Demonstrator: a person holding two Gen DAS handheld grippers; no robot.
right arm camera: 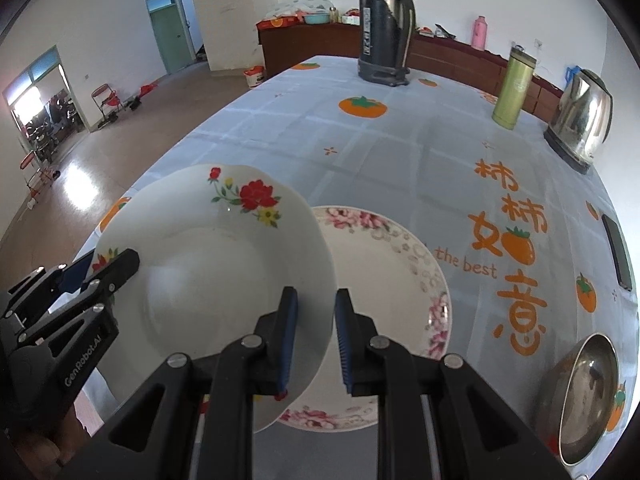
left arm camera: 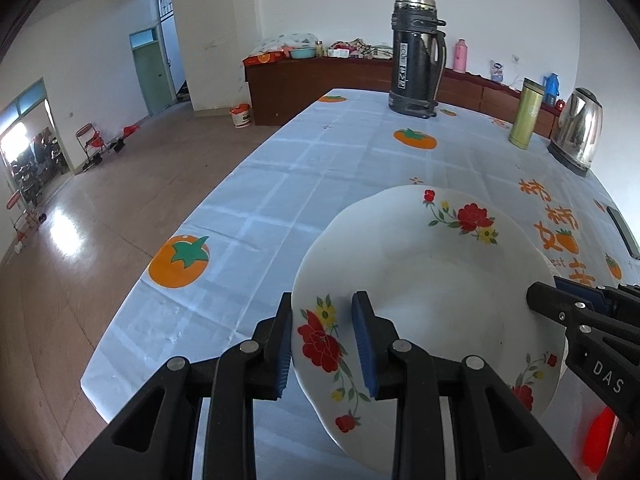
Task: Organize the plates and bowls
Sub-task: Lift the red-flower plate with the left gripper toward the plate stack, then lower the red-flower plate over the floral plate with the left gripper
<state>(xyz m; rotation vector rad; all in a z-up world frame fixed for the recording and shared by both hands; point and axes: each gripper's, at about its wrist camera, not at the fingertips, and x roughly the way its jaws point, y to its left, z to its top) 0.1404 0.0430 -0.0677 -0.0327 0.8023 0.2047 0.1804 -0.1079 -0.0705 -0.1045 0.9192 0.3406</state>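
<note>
both grippers straddle opposite rims of the red-flowered plate (right arm camera: 224, 280), held tilted above the pink-flowered plate (right arm camera: 384, 280) on the tablecloth (right arm camera: 400, 152). the left gripper (left arm camera: 324, 344) and the right gripper (right arm camera: 316, 340) have jaws part open, rim between them; grip unclear. tablecloth reads "the best".

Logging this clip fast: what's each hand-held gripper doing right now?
Left hand-held gripper: jaws straddle the red-flowered plate rim; grip cannot be told.
Right hand-held gripper: same plate, opposite rim; cannot be told.
</note>
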